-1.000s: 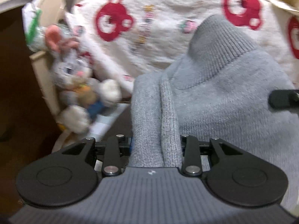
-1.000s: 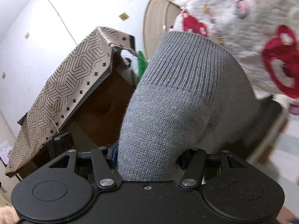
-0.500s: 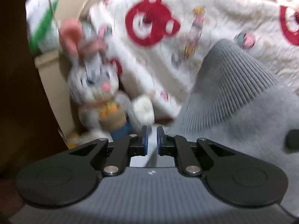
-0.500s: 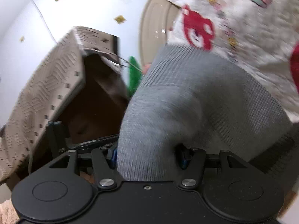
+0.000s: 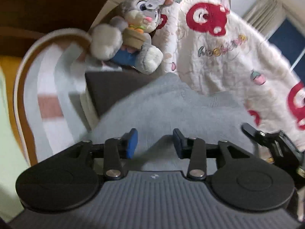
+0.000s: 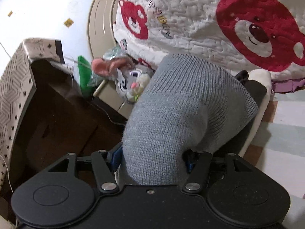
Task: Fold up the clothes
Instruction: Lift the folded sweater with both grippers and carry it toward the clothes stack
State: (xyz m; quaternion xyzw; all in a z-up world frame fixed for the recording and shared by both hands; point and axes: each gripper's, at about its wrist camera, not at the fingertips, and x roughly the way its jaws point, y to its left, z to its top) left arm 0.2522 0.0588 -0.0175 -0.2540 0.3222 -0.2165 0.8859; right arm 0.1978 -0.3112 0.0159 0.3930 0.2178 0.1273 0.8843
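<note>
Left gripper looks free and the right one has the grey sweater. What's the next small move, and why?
Probably lower the left gripper and close it on the grey sweater just beneath it. Its jaws stand open with nothing between the pads, while the right gripper is clamped on a bunched fold of the sweater, lifting it alone. A second grip would let the knit be spread for a fold.

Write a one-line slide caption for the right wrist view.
Right gripper clamps a bunched grey knit sweater, ribbed hem up, before a plush rabbit and a red-bear fleece blanket.
</note>
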